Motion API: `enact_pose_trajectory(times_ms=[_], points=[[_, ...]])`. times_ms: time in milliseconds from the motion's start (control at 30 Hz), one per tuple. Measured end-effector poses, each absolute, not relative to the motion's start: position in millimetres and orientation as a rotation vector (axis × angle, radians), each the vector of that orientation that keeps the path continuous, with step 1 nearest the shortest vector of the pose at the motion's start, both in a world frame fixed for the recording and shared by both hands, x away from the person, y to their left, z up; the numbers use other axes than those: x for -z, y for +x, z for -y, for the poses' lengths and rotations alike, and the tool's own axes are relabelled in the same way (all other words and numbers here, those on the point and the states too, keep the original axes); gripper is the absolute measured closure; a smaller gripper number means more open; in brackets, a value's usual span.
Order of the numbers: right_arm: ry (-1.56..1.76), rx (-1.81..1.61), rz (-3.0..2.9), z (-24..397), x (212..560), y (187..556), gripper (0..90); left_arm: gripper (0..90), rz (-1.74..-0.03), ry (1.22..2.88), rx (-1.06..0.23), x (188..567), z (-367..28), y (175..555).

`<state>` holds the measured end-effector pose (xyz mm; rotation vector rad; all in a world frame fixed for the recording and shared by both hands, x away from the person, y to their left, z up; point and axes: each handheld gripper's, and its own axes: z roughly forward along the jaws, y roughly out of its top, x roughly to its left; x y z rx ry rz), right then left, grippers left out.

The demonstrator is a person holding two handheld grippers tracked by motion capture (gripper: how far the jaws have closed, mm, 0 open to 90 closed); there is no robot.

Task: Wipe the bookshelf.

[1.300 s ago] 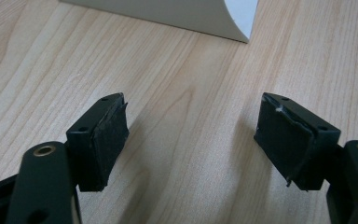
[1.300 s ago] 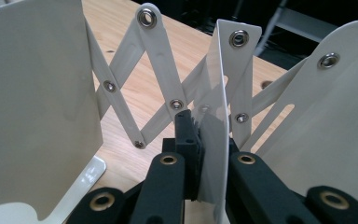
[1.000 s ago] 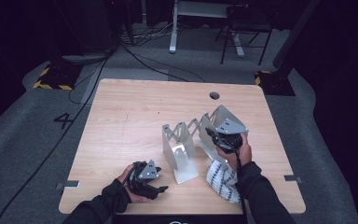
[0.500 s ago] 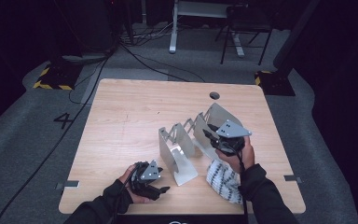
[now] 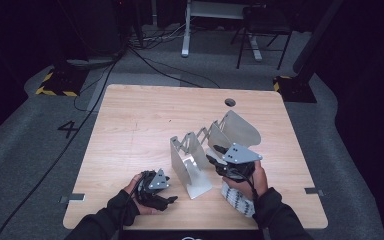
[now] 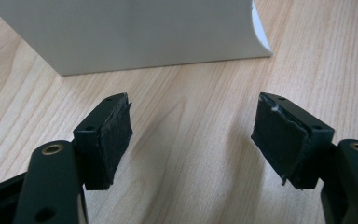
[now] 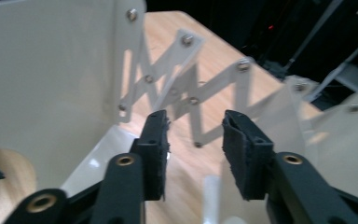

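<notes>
High view has my right gripper (image 5: pixel 220 155) poised above the gap between the two upright plates of the white folding rack (image 5: pixel 192 162), while my left gripper (image 5: pixel 166 201) rests low on the wooden table (image 5: pixel 130 125), near its front edge and just beside the rack's nearer plate. My right jaws have just been opening and now stand parted with nothing between them; in the right gripper view the rack's scissor links (image 7: pixel 186 88) cross straight ahead of my pads, one white plate rises close on one side and the other stands a little off on the other. My left jaws are spread wide and empty over bare wood, and the rack's nearer plate (image 6: pixel 135 32) blocks the way just ahead. A striped cloth (image 5: pixel 237 197) lies under my right wrist, behind the right jaws.
</notes>
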<state>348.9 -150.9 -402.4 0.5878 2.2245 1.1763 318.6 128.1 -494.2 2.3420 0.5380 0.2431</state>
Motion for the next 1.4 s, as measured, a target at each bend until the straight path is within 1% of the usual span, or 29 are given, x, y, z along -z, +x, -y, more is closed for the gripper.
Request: enact_pose_trajectory(times_ms=[133, 267, 500, 667, 933, 1033, 1067, 1133, 1167, 1200, 1233, 1267, 1400], points=[[0.639, -1.172, -2.217, 145.9, 408.5, 355.8, 58.2, 27.8, -0.519, 2.350, -0.236, 495.4, -126.5, 317.2], [0.663, -1.214, -2.196, 152.5, 403.8, 355.0, 57.9, 27.8, -0.519, 2.358, -0.233, 496.1, -127.2, 316.5], [0.615, -1.259, -2.189, 151.5, 392.5, 335.9, 57.3, 27.6, -0.511, 2.375, -0.245, 496.6, -126.8, 317.7], [0.585, -1.252, -2.226, 143.3, 394.2, 329.8, 55.9, 26.7, -0.530, 2.356, -0.227, 498.3, -127.4, 318.4], [0.620, -1.191, -2.269, 121.0, 414.1, 350.6, 55.9, 25.9, -0.542, 2.342, -0.206, 499.7, -128.5, 320.0], [0.657, -1.167, -2.274, 113.1, 424.2, 363.3, 60.5, 25.9, -0.546, 2.336, -0.200, 500.3, -129.1, 320.3], [0.676, -1.163, -2.271, 111.7, 427.1, 367.9, 63.9, 25.9, -0.549, 2.337, -0.198, 500.3, -129.5, 320.3], [0.699, -1.165, -2.261, 111.1, 429.8, 375.0, 74.0, 25.9, -0.543, 2.338, -0.198, 500.3, -129.8, 320.4], [0.706, -1.167, -2.252, 111.2, 429.7, 376.6, 77.4, 25.9, -0.544, 2.338, -0.199, 500.4, -129.8, 320.2], [0.706, -1.167, -2.252, 111.2, 429.7, 376.6, 77.4, 25.9, -0.544, 2.338, -0.199, 500.4, -129.8, 320.2], [0.706, -1.166, -2.246, 111.8, 428.8, 377.9, 79.6, 25.9, -0.544, 2.337, -0.199, 500.4, -129.9, 320.0], [0.717, -1.157, -2.247, 114.9, 425.5, 381.3, 85.2, 25.9, -0.545, 2.336, -0.199, 500.4, -130.1, 319.9], [0.722, -1.183, -2.279, 121.9, 420.9, 387.1, 87.4, 25.8, -0.548, 2.337, -0.194, 500.4, -130.2, 320.2]])
